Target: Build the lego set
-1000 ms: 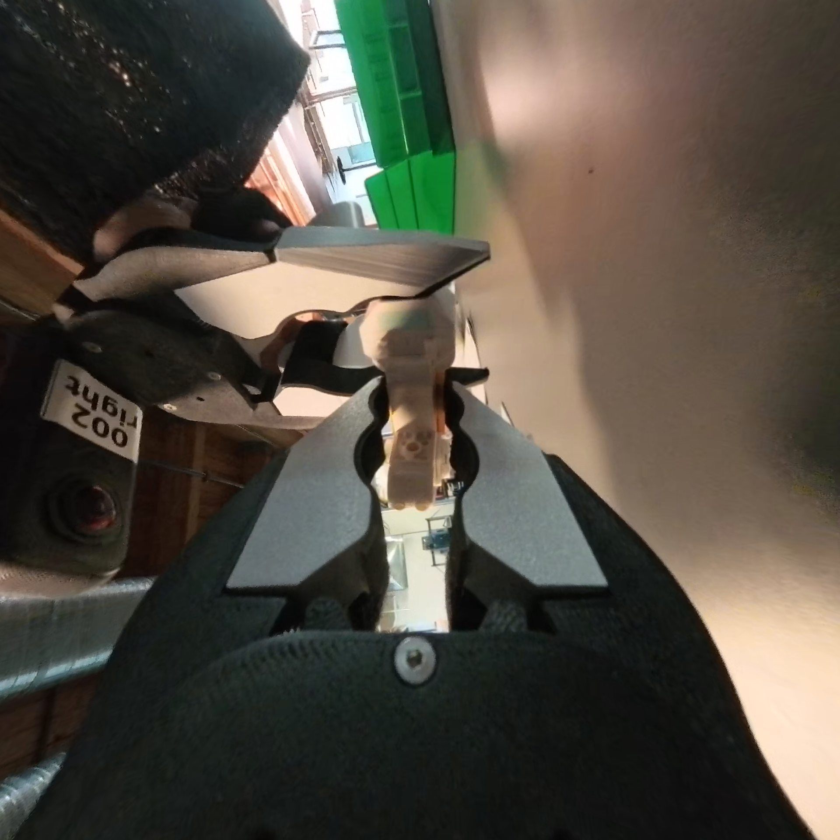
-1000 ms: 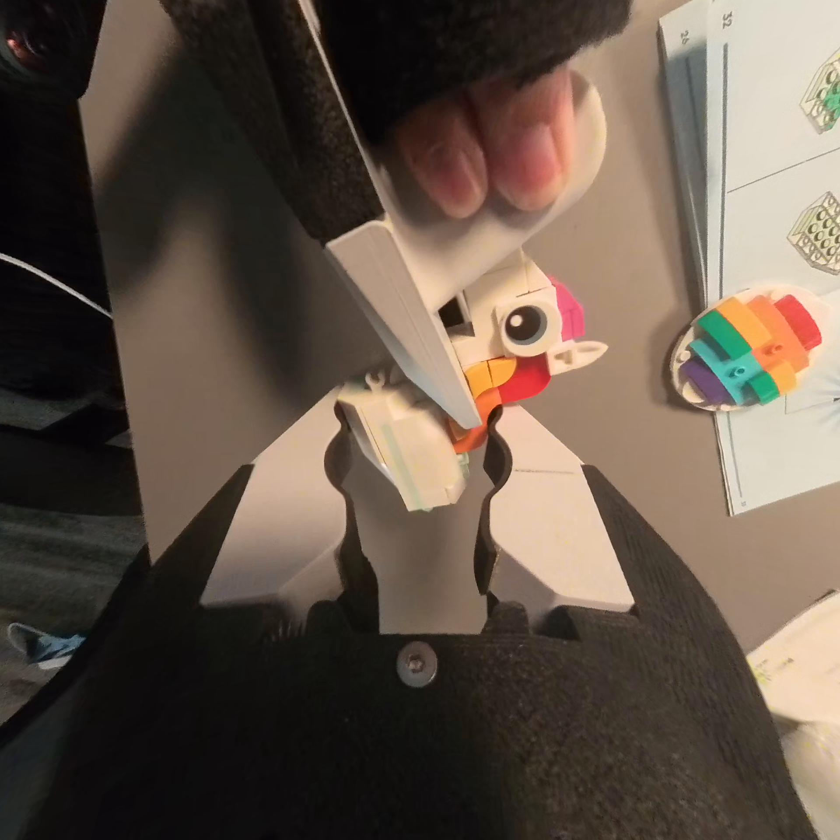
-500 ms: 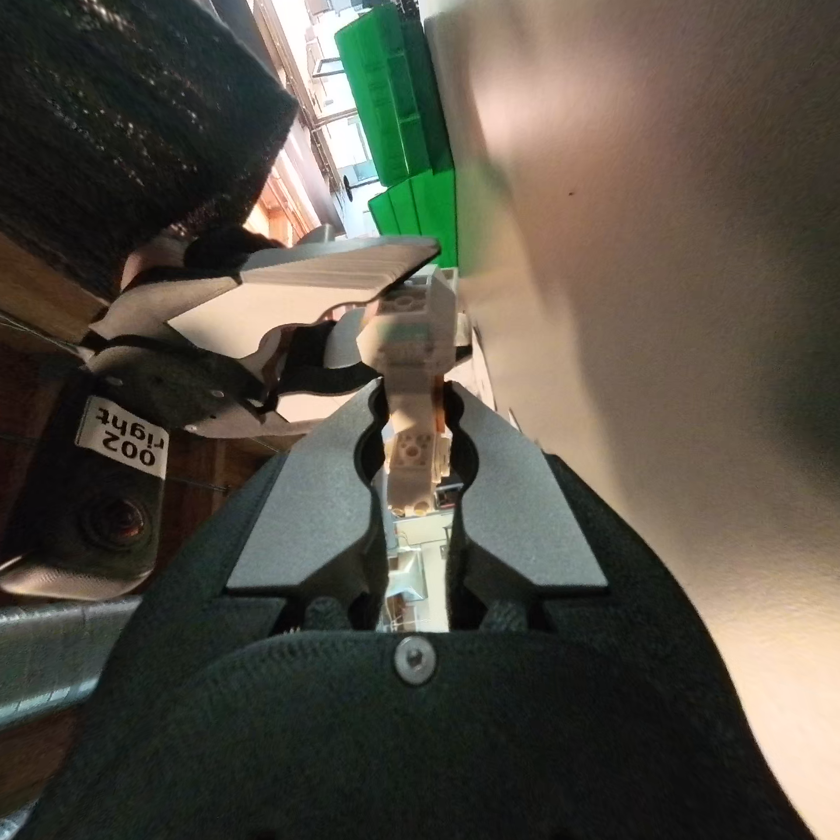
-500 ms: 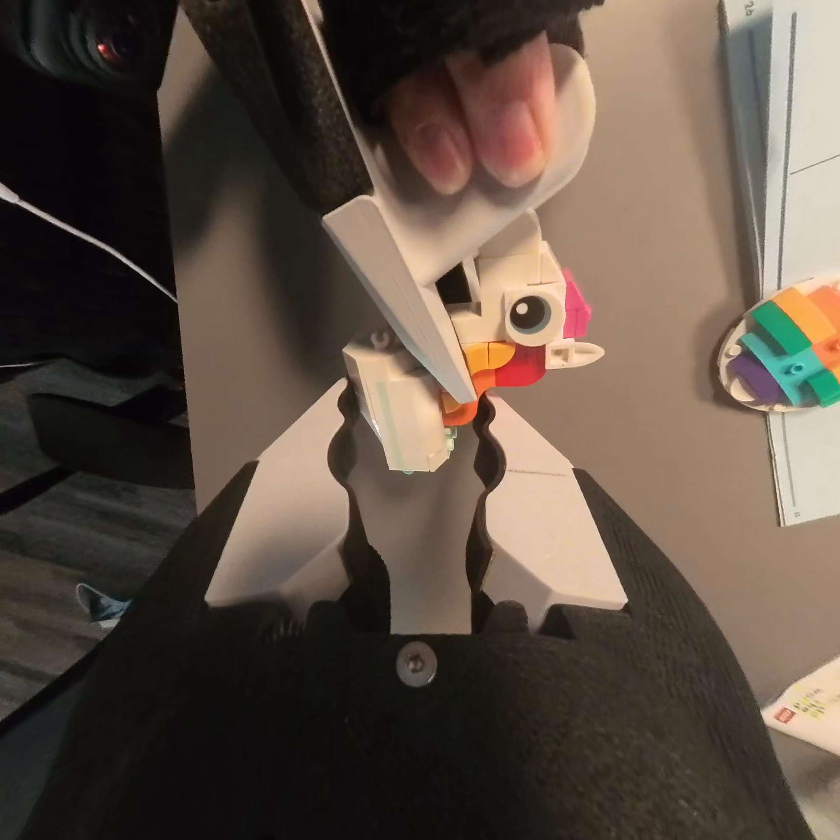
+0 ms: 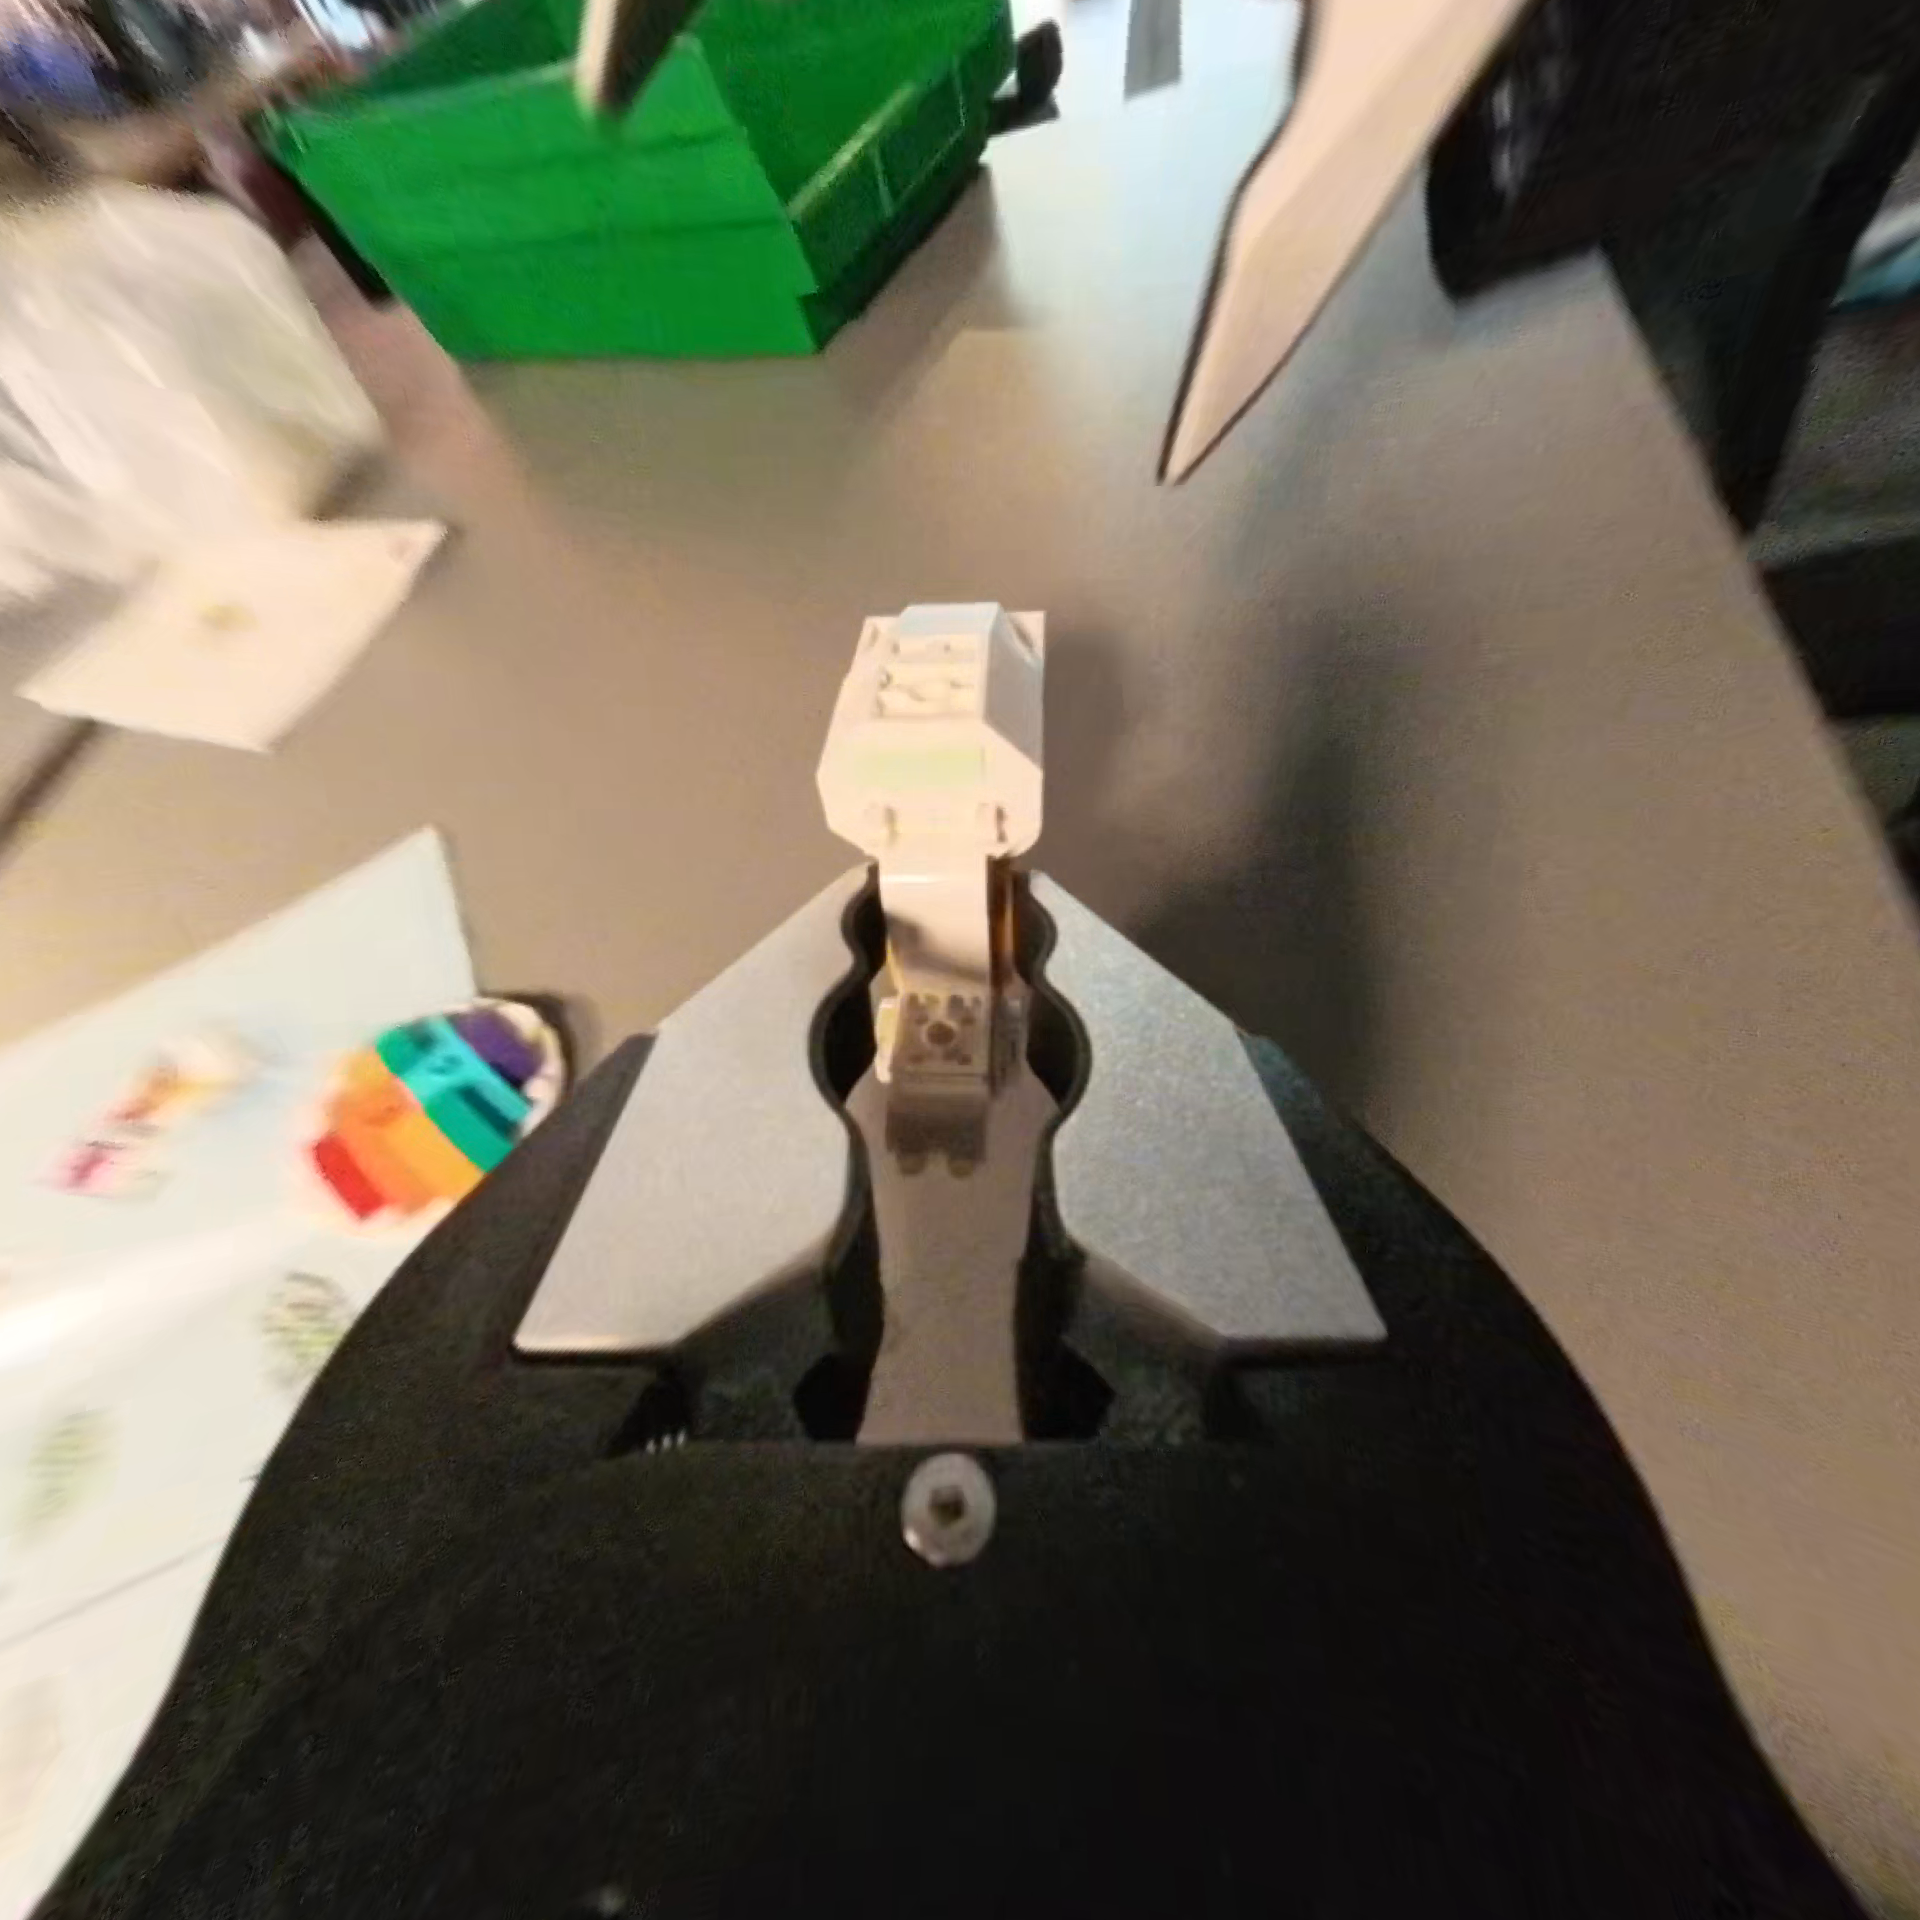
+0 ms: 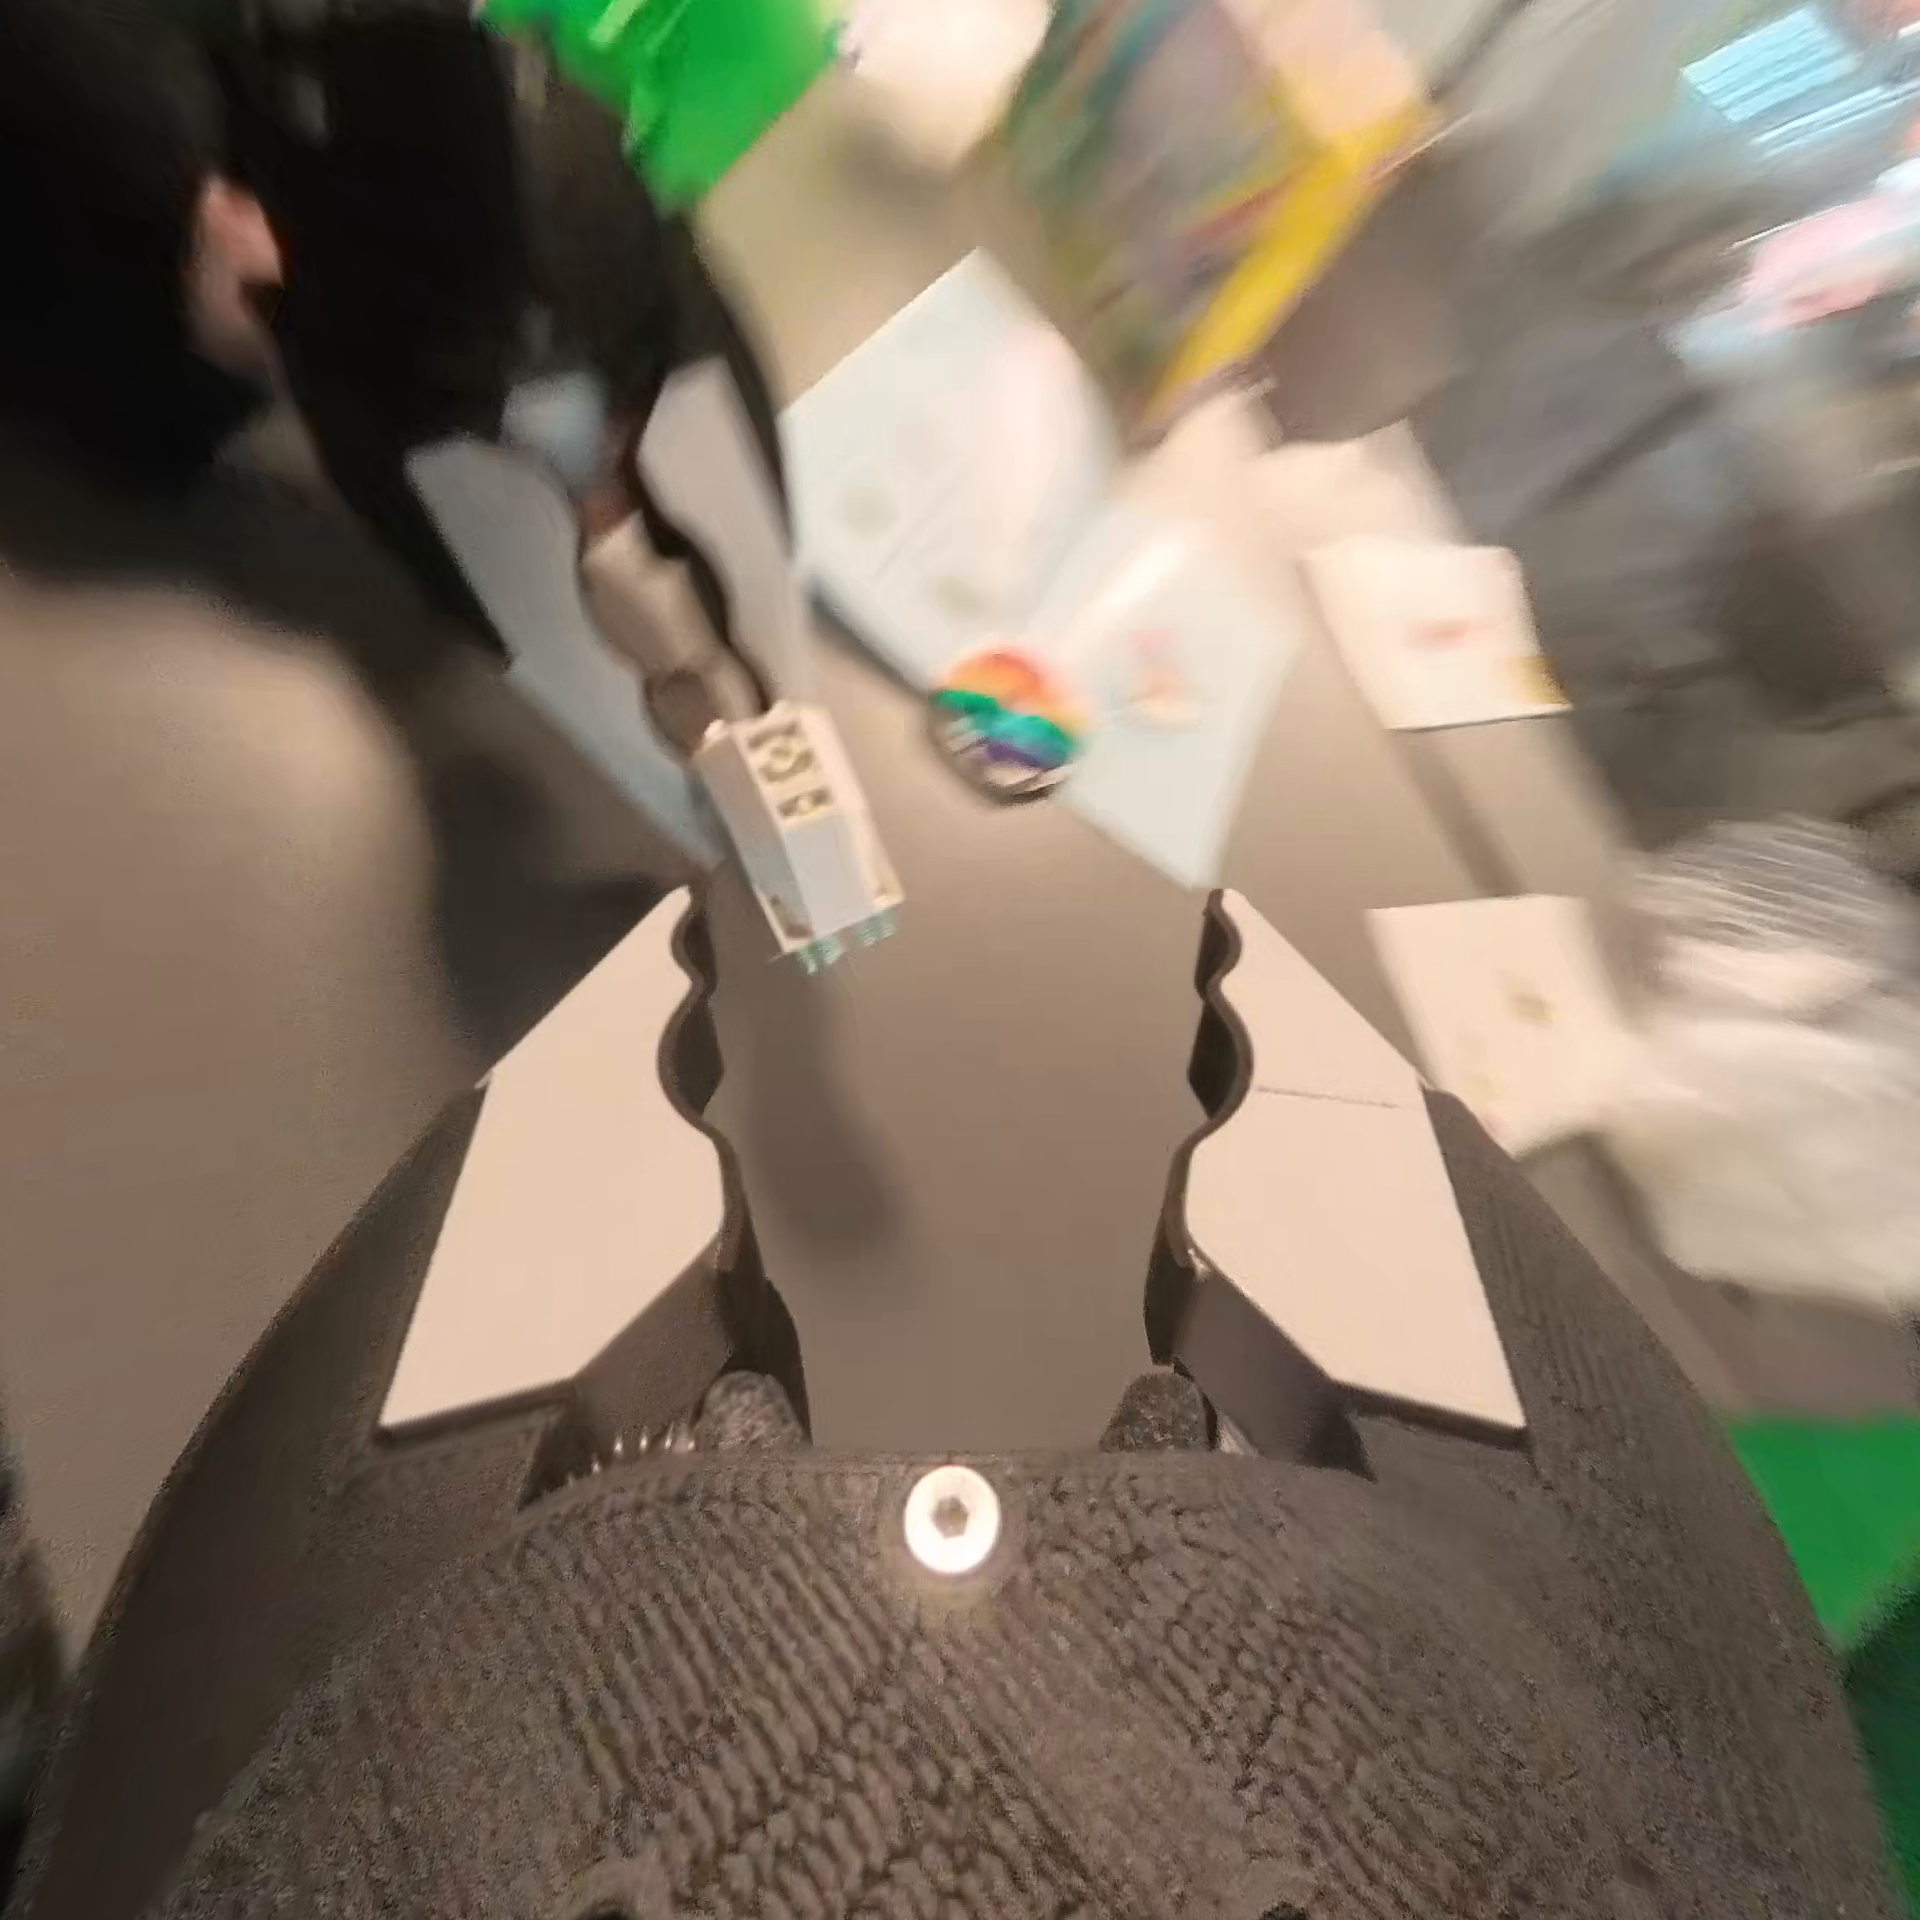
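left gripper: we see its fingers clamped on the white model, held above the counter
right gripper: fingers spread, empty
tip: we'd steady the model before adding the rainbow piece

The setting looked like an indoor work or hobby space, with a plain grey tabletop serving as a building bench. An open instruction booklet lay on it with a small rainbow-coloured brick build resting on its page, loose paper sheets lay nearby, and green plastic bins stood at the far edge. The background was too blurred to tell whether it was an office, a lab or a home.
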Motion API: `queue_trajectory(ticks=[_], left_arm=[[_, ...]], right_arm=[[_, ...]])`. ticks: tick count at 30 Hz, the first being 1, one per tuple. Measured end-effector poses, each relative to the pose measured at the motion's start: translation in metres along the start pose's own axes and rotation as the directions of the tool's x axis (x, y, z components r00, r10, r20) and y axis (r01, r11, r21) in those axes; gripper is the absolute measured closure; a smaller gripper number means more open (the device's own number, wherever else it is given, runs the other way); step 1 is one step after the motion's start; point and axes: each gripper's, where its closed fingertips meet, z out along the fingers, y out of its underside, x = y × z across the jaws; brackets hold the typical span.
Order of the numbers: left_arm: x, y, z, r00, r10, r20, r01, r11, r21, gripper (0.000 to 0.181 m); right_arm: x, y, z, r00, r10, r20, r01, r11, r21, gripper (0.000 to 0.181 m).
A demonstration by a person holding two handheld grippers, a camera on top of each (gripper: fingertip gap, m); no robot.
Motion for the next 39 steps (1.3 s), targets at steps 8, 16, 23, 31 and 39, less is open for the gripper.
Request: queue_trajectory(ticks=[8,16,23,31,39], left_arm=[[-0.015,0.003,0.043,0.988,-0.156,0.01,0.156,0.984,-0.088,0.158],[-0.025,0.006,0.057,0.985,-0.039,0.167,0.067,0.985,-0.162,0.158],[-0.034,0.023,0.052,0.969,-0.096,0.229,0.15,0.961,-0.23,0.154],[-0.04,0.033,0.009,0.937,-0.106,0.332,0.169,0.971,-0.168,0.126],[-0.053,0.019,-0.061,0.789,-0.158,0.593,0.231,0.972,-0.049,0.132]], right_arm=[[0.008,0.0,-0.043,0.918,0.367,-0.151,-0.227,0.798,0.558,0.099],[0.045,0.031,-0.064,0.794,0.512,-0.328,-0.157,0.694,0.703,0.113],[0.047,0.039,-0.072,0.761,0.541,-0.358,-0.163,0.693,0.702,0.12],[0.054,0.055,-0.066,0.724,0.472,-0.503,-0.116,0.802,0.585,0.166],[0.015,-0.002,-0.01,0.859,0.452,-0.242,-0.288,0.816,0.501,0.181]])
